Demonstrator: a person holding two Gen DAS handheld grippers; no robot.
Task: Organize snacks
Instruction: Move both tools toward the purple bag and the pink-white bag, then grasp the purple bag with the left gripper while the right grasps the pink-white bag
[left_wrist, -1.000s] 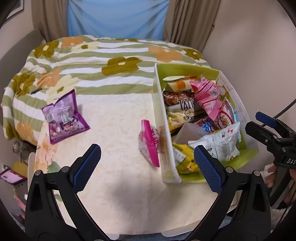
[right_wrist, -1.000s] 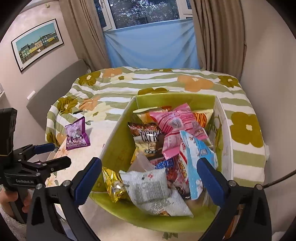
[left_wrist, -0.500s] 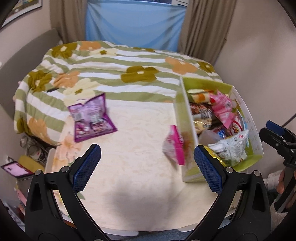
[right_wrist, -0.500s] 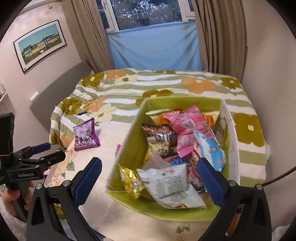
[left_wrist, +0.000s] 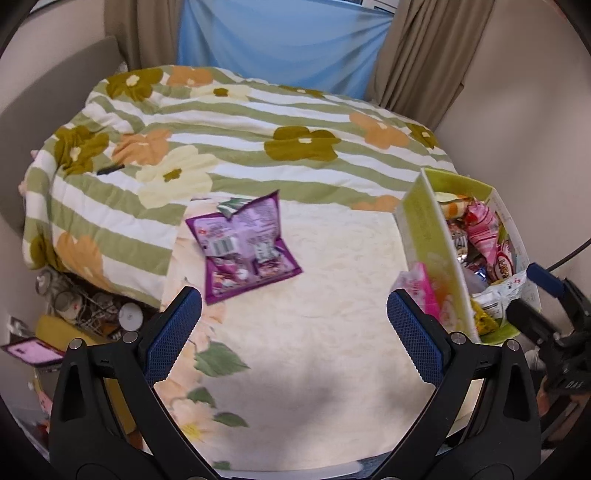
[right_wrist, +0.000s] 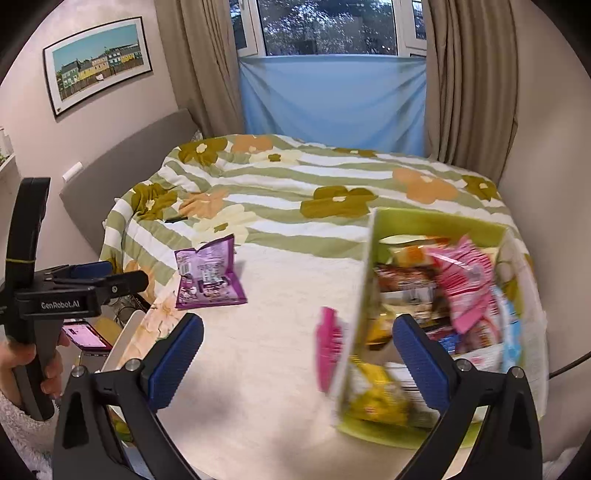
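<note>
A purple snack pouch (left_wrist: 245, 245) lies flat on the cream table (left_wrist: 314, 332), ahead and slightly left of my open left gripper (left_wrist: 293, 328); it also shows as the purple pouch (right_wrist: 208, 275) in the right wrist view. A pink packet (left_wrist: 421, 288) stands against the outer wall of the green box (left_wrist: 424, 221), which is full of snack bags. My right gripper (right_wrist: 297, 356) hangs open and empty above the table, with the pink packet (right_wrist: 328, 347) and the green box (right_wrist: 436, 223) just ahead to its right.
A flowered green-striped blanket (left_wrist: 240, 129) covers the bed beyond the table. Cups and clutter (left_wrist: 85, 306) sit below the table's left edge, near a phone (right_wrist: 86, 334). A person's hand (right_wrist: 22, 363) grips the left tool's handle. Wall lies right of the box.
Both grippers have swung left, away from the box and toward the purple pouch, which now lies nearer the middle of the left view. Both stay open and empty.
</note>
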